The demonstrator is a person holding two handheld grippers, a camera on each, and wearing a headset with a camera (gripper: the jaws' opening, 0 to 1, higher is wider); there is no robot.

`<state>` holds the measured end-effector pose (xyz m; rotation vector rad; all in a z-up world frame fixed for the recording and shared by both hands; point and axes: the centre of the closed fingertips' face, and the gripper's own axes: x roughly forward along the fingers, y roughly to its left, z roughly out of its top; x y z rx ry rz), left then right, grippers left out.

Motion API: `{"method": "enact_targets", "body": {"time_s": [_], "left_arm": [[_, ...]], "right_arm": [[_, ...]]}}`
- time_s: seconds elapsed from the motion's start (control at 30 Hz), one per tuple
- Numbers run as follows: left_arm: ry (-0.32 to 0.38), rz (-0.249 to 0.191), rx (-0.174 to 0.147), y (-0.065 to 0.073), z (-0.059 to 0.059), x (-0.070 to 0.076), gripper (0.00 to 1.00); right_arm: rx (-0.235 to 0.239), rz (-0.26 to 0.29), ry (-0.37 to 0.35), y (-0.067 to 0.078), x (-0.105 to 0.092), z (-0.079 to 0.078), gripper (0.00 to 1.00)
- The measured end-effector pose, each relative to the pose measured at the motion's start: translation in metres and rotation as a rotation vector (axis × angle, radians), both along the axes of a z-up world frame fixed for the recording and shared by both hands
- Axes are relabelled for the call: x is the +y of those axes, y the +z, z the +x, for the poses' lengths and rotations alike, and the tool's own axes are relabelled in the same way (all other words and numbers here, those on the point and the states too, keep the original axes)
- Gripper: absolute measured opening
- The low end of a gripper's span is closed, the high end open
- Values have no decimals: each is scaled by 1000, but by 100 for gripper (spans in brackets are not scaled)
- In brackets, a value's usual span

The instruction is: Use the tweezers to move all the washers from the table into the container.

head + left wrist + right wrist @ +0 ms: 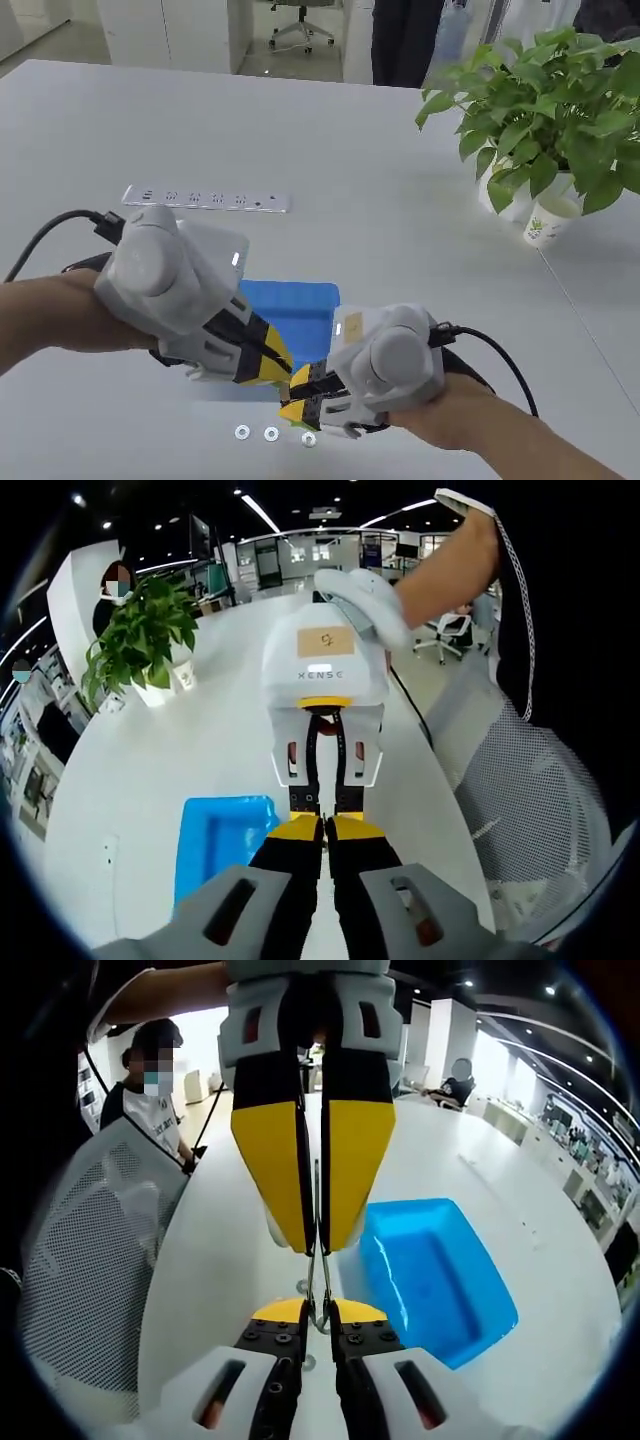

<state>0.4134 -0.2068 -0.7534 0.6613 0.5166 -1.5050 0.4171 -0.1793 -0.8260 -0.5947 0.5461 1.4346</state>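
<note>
Left gripper (322,825) and right gripper (318,1312) tip to tip over the white table (300,130), both jaw pairs pinched on thin metal tweezers (318,1260), three small silver washers (271,433) at the near edge, shallow blue plastic container (290,300) just beyond them

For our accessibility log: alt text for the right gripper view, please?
Thin tweezers are held at both ends: the right tool from below, the left tool from above, over a white table. A blue container sits at right.

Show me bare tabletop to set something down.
Free: the stretch between the power strip and the potted plant, and the far table beyond the strip. Crowded: the near edge, where the left gripper and right gripper meet at the tweezers by the blue container and washers.
</note>
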Motion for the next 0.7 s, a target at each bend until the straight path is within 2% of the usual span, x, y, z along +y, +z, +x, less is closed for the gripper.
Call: {"method": "enact_targets", "body": {"time_s": [0.3, 0.7], "left_arm": [[-1, -1, -10, 11, 10, 1, 6], [-9, 12, -24, 19, 30, -1, 6]], "right_arm": [[-11, 14, -8, 11, 3, 12, 11], [-26, 28, -30, 19, 3, 34, 11]]}}
